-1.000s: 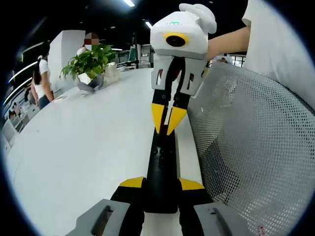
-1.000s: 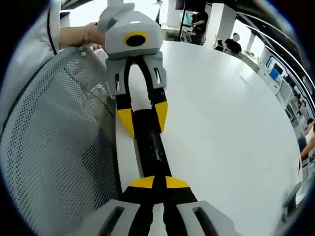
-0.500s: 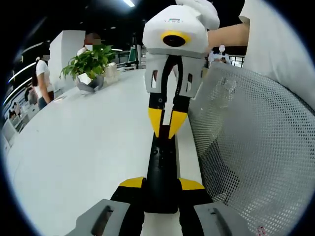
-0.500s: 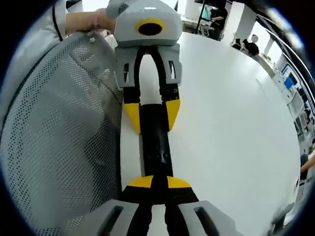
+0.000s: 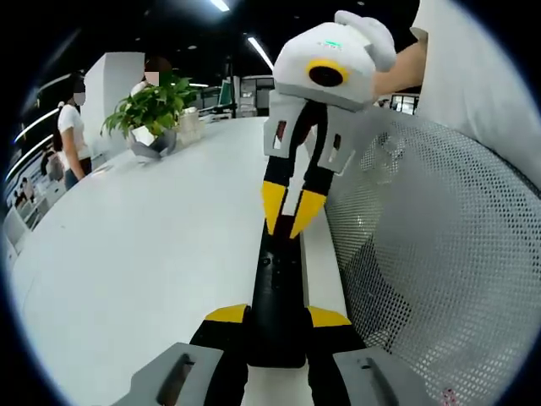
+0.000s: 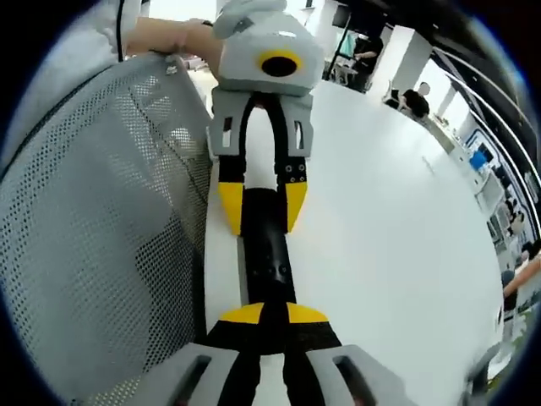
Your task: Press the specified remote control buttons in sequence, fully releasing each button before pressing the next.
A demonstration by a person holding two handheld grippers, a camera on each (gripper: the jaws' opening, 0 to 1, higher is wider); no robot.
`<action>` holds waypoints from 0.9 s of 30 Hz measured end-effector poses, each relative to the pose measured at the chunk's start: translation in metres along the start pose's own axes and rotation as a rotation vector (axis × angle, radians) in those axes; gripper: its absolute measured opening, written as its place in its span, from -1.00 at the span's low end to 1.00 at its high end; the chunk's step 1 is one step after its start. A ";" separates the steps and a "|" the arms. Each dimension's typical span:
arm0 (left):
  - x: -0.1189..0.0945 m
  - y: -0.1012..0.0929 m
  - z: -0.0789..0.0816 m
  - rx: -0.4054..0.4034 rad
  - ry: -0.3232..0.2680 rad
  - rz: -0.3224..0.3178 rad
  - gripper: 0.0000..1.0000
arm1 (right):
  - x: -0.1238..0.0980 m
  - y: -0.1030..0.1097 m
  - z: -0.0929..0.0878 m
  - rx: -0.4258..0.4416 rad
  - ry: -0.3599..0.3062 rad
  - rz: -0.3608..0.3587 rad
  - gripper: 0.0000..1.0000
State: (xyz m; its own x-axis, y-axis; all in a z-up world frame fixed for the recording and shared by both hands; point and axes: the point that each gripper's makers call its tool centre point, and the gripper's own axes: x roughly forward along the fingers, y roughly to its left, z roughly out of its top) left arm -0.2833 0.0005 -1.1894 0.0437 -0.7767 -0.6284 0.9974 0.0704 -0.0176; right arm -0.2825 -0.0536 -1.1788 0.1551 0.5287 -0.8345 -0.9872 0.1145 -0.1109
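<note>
Black and slim, the remote (image 5: 277, 296) lies lengthwise on a white table (image 5: 144, 245), close to the table's edge and just beside a grey mesh chair back (image 5: 431, 254).

Left gripper (image 5: 277, 318): in the left gripper view, its two yellow-tipped jaws sit on either side of the remote's near end, closed against its sides and holding it.

Right gripper (image 6: 265, 315): in the right gripper view, its jaws are brought together, yellow tips touching with no gap, and rest on top of the remote (image 6: 265, 254) at its near end. No object is between them.

Each gripper appears in the other's view. In the left gripper view the right gripper (image 5: 289, 213) points down at the far part of the remote, its tips nearly meeting at the remote's top face. In the right gripper view the left gripper (image 6: 262, 207) straddles the remote's far end.

A potted plant (image 5: 152, 110) stands far across the table; a person (image 5: 69, 127) stands beyond it.
</note>
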 end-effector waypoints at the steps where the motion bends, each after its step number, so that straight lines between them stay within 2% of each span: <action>1: 0.000 0.000 0.000 0.000 0.000 0.000 -0.51 | 0.000 0.001 0.000 0.011 -0.006 0.023 -0.86; 6: 0.000 0.000 0.000 0.000 0.000 -0.001 -0.51 | 0.002 0.002 0.003 -0.006 0.039 0.076 -0.88; 9: 0.000 0.000 0.000 -0.002 -0.001 -0.001 -0.51 | 0.005 0.004 0.008 0.026 0.025 0.113 -0.87; 12: 0.000 -0.001 0.000 -0.001 -0.002 -0.001 -0.51 | 0.005 0.004 0.006 -0.028 0.067 0.116 -0.87; 16: 0.000 -0.001 0.000 -0.001 -0.001 -0.002 -0.51 | 0.005 0.004 0.005 -0.030 0.077 0.127 -0.88; 19: 0.000 -0.001 -0.001 -0.001 -0.002 -0.002 -0.51 | 0.006 0.004 0.005 -0.019 0.086 0.162 -0.88; 22: 0.001 -0.001 -0.001 -0.005 -0.003 -0.002 -0.51 | 0.006 0.004 0.004 -0.012 0.205 0.228 -0.88; 24: 0.001 -0.001 -0.001 -0.007 -0.004 -0.003 -0.51 | 0.008 0.005 0.005 -0.084 0.261 0.241 -0.88; 27: 0.001 -0.001 0.000 -0.007 -0.005 -0.003 -0.51 | 0.008 0.005 0.005 -0.016 0.228 0.227 -0.87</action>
State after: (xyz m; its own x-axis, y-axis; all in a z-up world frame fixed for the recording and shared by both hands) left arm -0.2844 0.0003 -1.1901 0.0406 -0.7799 -0.6246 0.9971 0.0718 -0.0248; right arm -0.2857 -0.0451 -1.1832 -0.0799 0.3370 -0.9381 -0.9963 0.0013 0.0854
